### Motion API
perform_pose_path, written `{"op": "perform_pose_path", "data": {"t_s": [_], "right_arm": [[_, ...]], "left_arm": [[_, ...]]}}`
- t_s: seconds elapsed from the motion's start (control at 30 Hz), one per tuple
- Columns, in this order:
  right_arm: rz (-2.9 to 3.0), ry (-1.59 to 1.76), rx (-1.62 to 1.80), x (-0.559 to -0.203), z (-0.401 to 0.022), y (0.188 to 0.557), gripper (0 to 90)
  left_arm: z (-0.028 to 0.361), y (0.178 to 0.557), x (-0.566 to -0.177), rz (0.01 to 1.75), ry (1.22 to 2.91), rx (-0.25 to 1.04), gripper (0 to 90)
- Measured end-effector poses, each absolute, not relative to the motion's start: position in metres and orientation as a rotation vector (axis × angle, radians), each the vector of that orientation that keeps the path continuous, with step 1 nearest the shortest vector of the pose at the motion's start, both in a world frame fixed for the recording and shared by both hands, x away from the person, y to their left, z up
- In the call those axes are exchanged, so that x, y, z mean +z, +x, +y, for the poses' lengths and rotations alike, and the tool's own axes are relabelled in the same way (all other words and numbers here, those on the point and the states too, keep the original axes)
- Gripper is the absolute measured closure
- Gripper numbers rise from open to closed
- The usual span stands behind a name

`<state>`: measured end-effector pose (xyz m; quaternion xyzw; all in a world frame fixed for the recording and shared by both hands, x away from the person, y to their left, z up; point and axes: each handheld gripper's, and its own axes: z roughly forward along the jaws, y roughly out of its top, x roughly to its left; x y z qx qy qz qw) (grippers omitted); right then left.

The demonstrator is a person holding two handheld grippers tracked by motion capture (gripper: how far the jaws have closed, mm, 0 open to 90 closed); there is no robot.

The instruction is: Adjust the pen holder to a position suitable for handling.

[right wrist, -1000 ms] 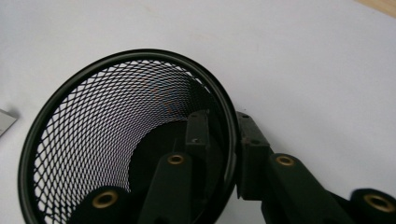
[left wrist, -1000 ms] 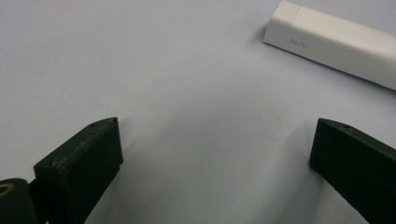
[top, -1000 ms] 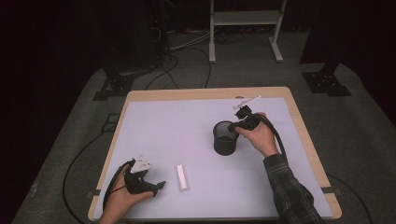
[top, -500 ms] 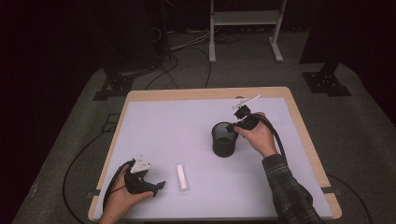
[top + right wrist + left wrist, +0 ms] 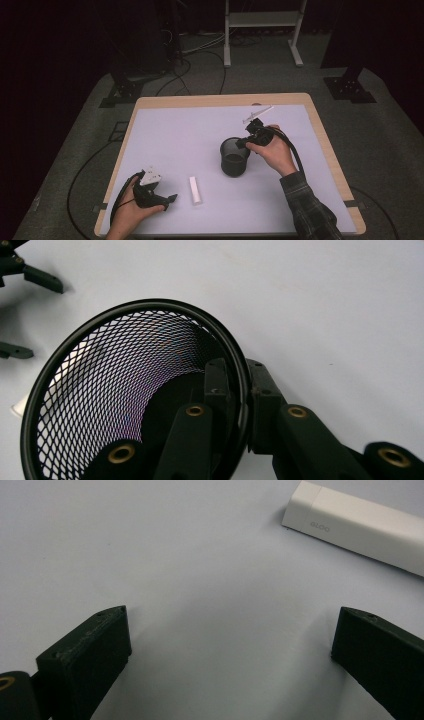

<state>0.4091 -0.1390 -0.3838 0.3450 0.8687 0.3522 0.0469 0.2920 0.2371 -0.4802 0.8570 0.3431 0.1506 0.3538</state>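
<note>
Shifted slightly, the right gripper [image 5: 239,390] clamps the empty mesh cup [image 5: 125,385].

My right gripper [image 5: 248,140] is black, with brass-coloured rivets on its arms, and a grey plate sticks up from its top. The mesh cup [image 5: 234,157] it grips is black too, a diamond-pattern wire weave under a smooth black rim; pale lilac shows through the holes in the right gripper view. My left gripper [image 5: 171,198] is matt black, carrying a light grey plate. The small block [image 5: 195,190] beside it is plain white with faint grey lettering on one end. The table mat [image 5: 175,140] is pale lavender, edged by a light wooden border. My right sleeve [image 5: 310,210] is a dark plaid. The floor is grey.
</note>
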Motion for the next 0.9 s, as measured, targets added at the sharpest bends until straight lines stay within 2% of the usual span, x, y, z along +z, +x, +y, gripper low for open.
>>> {"op": "perform_pose_path", "data": {"t_s": [0.9], "right_arm": [[2.723,0.98,1.089,-0.398,-0.124,0.391,80.9]], "left_arm": [[0.237,0.292,-0.48,0.891,2.213,0.385,1.3]]}}
